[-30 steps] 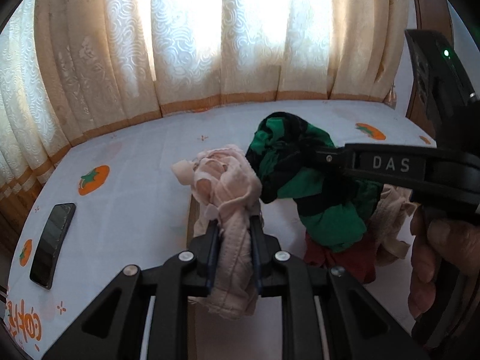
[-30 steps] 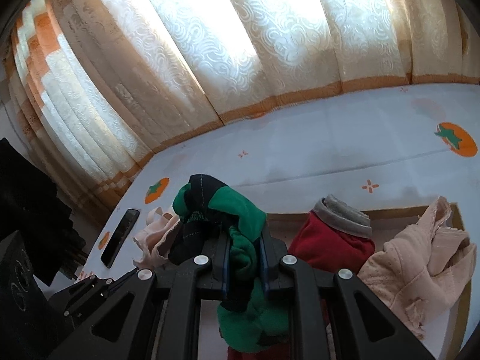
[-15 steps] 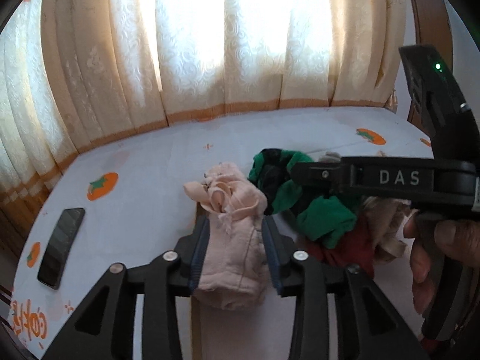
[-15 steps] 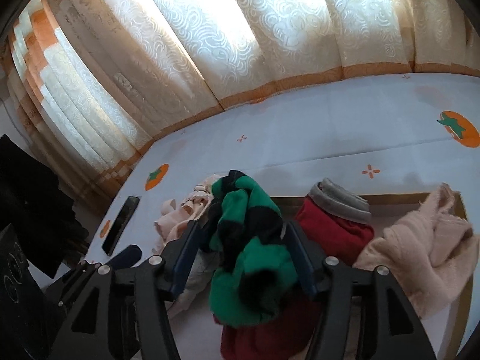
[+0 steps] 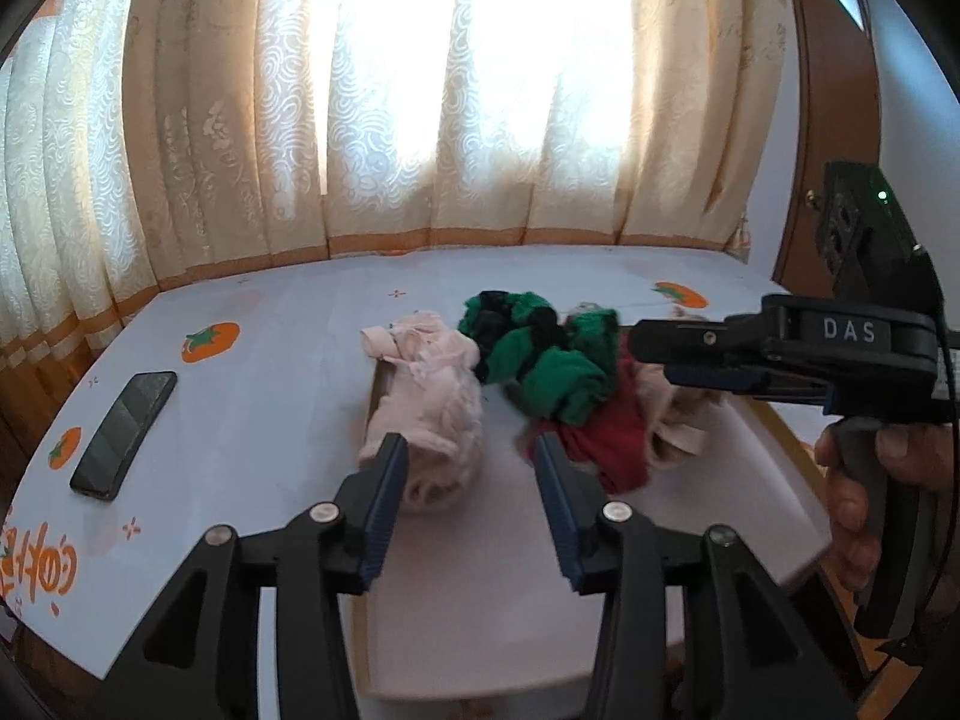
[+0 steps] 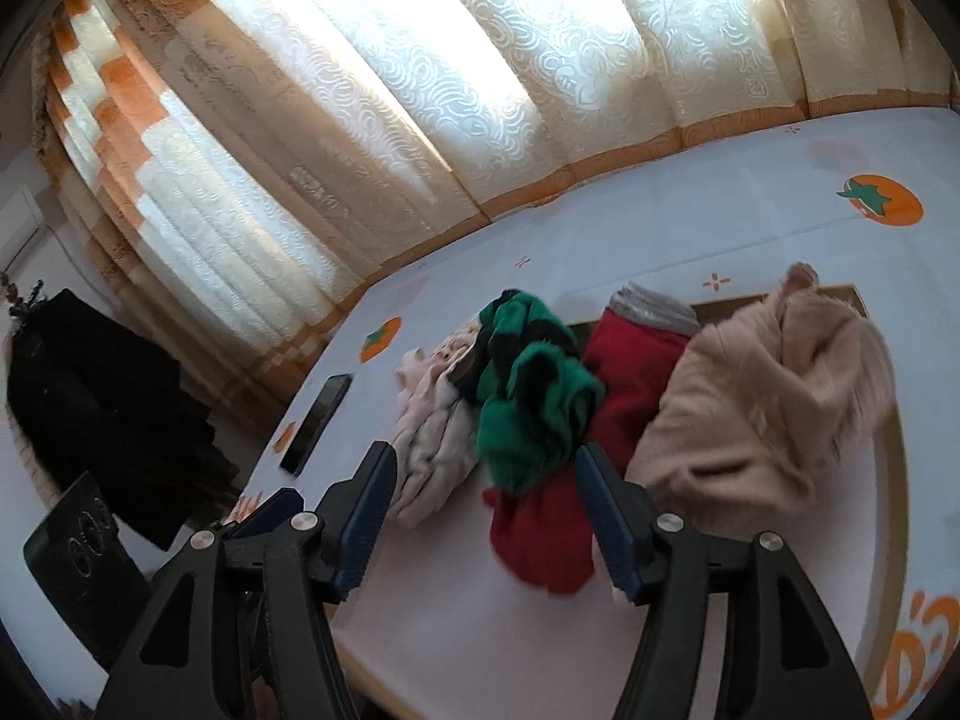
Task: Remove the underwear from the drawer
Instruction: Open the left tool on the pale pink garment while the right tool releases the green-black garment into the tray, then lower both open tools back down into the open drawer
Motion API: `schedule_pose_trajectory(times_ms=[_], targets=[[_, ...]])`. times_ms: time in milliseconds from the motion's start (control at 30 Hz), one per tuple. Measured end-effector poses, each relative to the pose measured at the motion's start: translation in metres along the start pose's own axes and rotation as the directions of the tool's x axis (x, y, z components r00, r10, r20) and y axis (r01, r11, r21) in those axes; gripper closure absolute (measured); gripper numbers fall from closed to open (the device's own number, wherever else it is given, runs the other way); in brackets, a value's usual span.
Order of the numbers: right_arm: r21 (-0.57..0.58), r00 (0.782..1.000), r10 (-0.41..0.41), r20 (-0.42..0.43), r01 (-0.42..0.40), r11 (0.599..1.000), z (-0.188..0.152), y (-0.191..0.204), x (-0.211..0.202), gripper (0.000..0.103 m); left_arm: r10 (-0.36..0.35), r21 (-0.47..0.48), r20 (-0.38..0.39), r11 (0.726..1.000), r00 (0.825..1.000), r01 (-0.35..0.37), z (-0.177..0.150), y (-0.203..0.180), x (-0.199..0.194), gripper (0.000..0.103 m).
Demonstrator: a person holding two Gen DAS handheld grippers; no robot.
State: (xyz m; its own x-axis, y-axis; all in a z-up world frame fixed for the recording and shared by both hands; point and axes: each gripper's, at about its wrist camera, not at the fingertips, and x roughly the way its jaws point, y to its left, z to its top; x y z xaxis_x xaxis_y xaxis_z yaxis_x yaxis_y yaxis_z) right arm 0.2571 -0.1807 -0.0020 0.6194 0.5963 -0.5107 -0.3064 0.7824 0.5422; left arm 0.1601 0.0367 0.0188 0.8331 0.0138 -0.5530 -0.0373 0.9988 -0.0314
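Observation:
Pink underwear (image 5: 429, 414) lies crumpled over the left rim of the open drawer (image 5: 780, 429). My left gripper (image 5: 468, 450) has its jaws opening; the pink piece's near end lies loose between the tips, not pressed. Green-and-black underwear (image 6: 528, 414) rests on a red piece (image 6: 627, 372), with a beige piece (image 6: 768, 396) to the right. My right gripper (image 6: 487, 456) also has its jaws opening, and the green piece's lower end sits loose between its fingers. A hand (image 5: 864, 480) holds the right gripper's handle.
The drawer sits in a table covered by a white cloth with orange fruit prints (image 5: 210, 342). A black phone (image 5: 123, 435) lies on the cloth at the left. Curtains (image 5: 390, 120) hang behind. A dark cloth and a black box (image 6: 78, 552) stand off the table's left.
Both grippers were shut, left on the pink piece and right on the green one, holding them up. Both let go, the garments dropped onto the pile, and the grippers drew back.

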Motion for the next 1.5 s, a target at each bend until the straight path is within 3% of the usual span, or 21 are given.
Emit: schedule_pose_trajectory(times_ms=[533,900,1167,1500], targets=[[-0.034,0.992,0.126,-0.021,-0.127,0.991,-0.039,0.022,-0.076,0.035,-0.075,0.028,0.037,0.997,0.996,0.074,-0.035,-0.028,-0.063,0.049],[-0.101,0.995,0.098,-0.033,-0.101,0.99,-0.073,0.029,-0.136,0.033,-0.112,0.01,0.011,0.994,0.994,0.112,-0.067,-0.036,-0.082,0.048],[-0.094,0.996,0.074,-0.041,-0.078,0.992,-0.116,0.014,-0.17,0.032,-0.086,-0.007,-0.014,0.996,0.996,0.086,-0.093,-0.033,-0.088,0.043],[-0.16,0.999,-0.021,-0.038,0.014,0.987,-0.156,0.001,-0.163,0.032,-0.065,-0.032,-0.084,0.998,0.994,0.062,-0.127,-0.032,-0.078,0.042]])
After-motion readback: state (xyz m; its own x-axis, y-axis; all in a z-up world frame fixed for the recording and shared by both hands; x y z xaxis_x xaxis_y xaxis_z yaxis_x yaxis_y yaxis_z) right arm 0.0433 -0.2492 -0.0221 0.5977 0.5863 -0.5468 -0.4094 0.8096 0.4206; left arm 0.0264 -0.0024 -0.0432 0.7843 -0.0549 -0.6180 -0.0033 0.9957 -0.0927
